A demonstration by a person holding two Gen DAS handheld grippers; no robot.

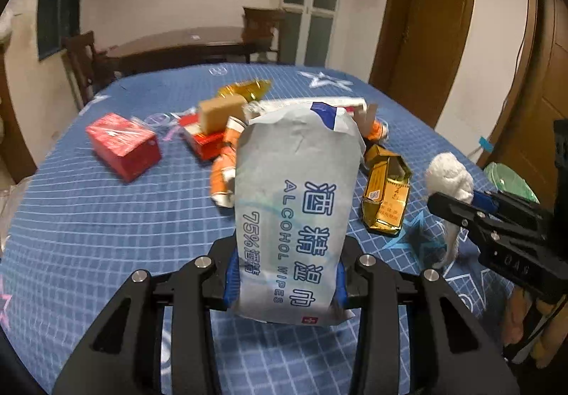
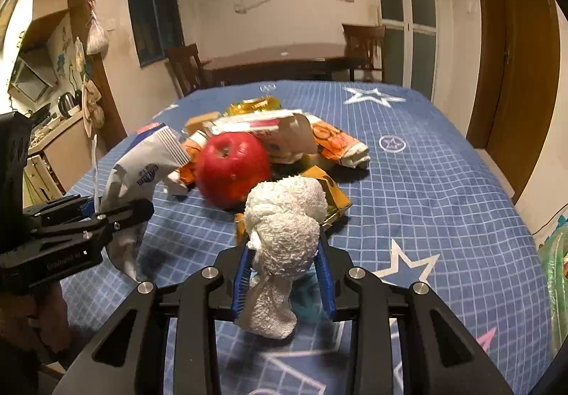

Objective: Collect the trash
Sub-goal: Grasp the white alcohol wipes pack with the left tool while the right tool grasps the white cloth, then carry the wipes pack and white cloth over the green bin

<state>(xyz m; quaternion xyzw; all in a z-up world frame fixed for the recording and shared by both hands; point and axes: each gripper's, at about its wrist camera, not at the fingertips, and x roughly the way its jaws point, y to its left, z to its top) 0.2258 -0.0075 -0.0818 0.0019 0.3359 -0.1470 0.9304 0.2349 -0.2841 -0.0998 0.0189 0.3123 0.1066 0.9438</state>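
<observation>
1. Left tongs point(image 1: 284, 283): clamped on the lower part of a wipes pack point(image 1: 294, 210), which stands upright at frame centre in the left view, lifted clear of the table point(image 1: 88, 235).
2. Right tongs point(image 2: 287, 276): closed on a white cloth wad point(image 2: 284, 235), bottom centre of the right view. Blue pads point(image 2: 242, 274) dent its sides.
3. Wipes pack: looks light, crinkly, probably slippery film. A grip low on the body is fine; the torn top flap would likely give.
4. Cloth wad: soft and light, compresses a lot. Take it mid-bulk, since loose ends may slip out.
5. Remaining pile, centre of the table: red apple point(image 2: 232, 171), red box point(image 1: 122, 144), gold foil packet point(image 1: 385, 198), orange wrappers point(image 2: 337, 143).
6. Containers: green bag point(image 2: 555, 274) at the right edge, off the table. Probably the trash bag; contents not visible.
</observation>
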